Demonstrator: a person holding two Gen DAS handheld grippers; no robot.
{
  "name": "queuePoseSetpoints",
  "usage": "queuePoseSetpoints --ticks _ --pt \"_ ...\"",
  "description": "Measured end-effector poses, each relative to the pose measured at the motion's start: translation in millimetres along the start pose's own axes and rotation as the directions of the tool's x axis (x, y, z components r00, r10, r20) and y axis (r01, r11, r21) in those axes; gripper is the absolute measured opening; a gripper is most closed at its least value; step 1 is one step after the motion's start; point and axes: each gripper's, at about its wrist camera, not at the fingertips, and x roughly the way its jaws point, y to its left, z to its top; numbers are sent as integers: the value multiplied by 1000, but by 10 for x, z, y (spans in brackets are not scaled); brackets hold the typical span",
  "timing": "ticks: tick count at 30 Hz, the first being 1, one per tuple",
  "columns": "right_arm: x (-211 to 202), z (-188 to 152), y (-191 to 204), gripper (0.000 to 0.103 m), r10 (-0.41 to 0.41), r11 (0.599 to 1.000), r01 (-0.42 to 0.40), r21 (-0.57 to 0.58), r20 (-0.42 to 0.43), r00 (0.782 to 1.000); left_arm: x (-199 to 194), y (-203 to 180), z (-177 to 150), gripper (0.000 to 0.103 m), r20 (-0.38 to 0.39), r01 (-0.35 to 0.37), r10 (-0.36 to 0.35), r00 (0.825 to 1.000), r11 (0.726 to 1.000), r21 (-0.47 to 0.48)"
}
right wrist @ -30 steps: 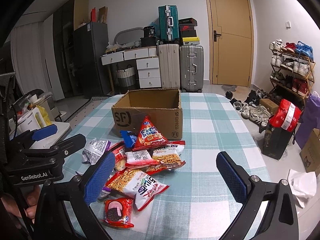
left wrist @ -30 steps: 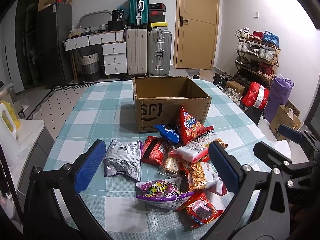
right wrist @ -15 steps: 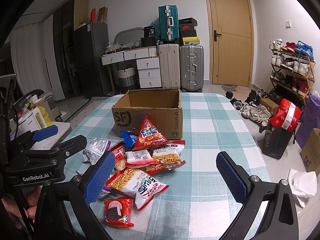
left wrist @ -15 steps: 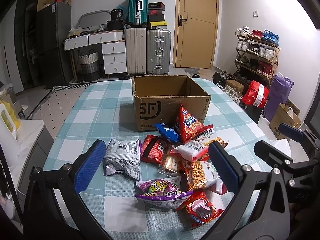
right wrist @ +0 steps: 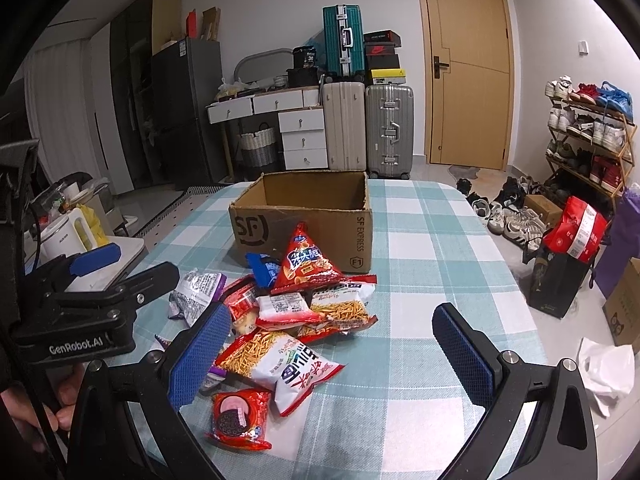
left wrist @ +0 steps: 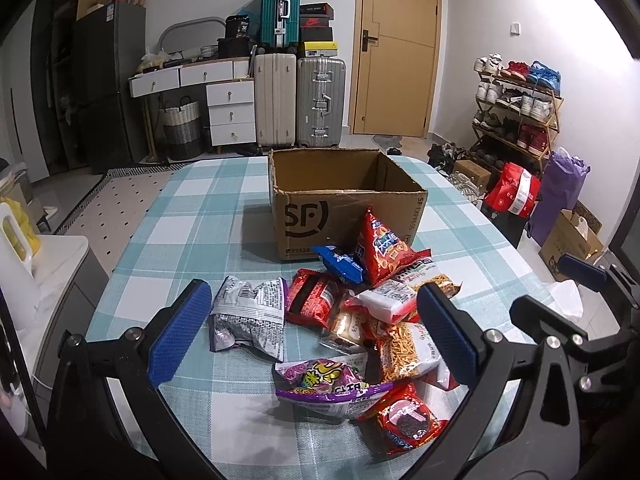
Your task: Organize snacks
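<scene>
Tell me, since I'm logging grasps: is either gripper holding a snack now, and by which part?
Nothing is held. The left gripper and right gripper both hang open above the snack pile, gripping no packet.

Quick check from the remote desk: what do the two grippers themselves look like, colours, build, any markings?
Both are black frames with silver bolts and two fingers faced in textured blue pads. The left gripper carries white "GenRobot.AI" lettering on its body, seen from the right wrist view. The right gripper looks the same build. A bare thumb and a dark cable show beside the left one.
</scene>
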Motion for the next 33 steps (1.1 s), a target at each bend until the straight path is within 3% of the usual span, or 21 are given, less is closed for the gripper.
queuePoseSetpoints --ticks 14,22,33 --pt "142 -274 118 103 93 996 -94 -9 -67 993 52 92 -31 102 -11 -3 3 1000 1000 -12" --pt "342 -581 292 103 181 981 -189 -39 -152 972 94 129 -63 102 -18 6 -7 1000 1000 -27" --pt "591 -876 395 103 221 973 -232 -15 -239 946 173 241 -108 102 -26 -21 20 999 999 -45"
